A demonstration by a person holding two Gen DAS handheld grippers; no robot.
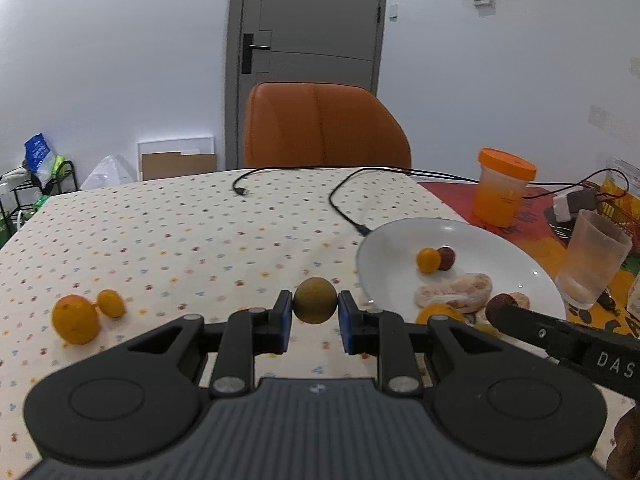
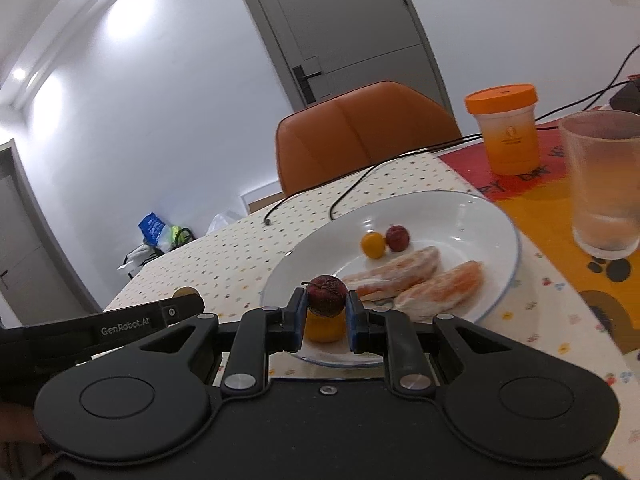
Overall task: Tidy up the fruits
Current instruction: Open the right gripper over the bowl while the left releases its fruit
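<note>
Nearest, left gripper (image 1: 315,312): black linkage, blue pads clamped on a round, dull olive-brown fruit (image 1: 315,300), held above the tablecloth (image 1: 180,240). Right gripper (image 2: 324,312): same build, pads closed on a dark red, wrinkled small fruit (image 2: 326,294) with a short stem, held over the near rim of the white plate (image 2: 496,216); directly below it, an orange fruit (image 2: 325,330) partly hidden between the fingers.

Surface: table under a cream cloth printed with small coloured dots, lightly creased. To the left on the cloth, a large orange (image 1: 75,319) and a smaller yellow-orange fruit (image 1: 111,303), just beside each other, contact not determinable. To the right, glossy round plate with thin blue edge, holding two peeled citrus segments (image 2: 416,276), pale and pithy, plus a small yellow fruit (image 2: 373,244) touching a small red fruit (image 2: 397,237). Beyond the plate, a red-and-orange printed mat (image 2: 532,200) bearing a ribbed clear plastic cup (image 2: 604,184) and a translucent jar with orange lid (image 2: 506,128). Two black cables (image 1: 344,200) trailing across the far cloth.

Room: orange padded leather-like chair (image 1: 324,128) at the far table edge; grey door (image 1: 308,40) with black handle; plain white walls; black wire rack with bags (image 1: 40,172) at far left.
</note>
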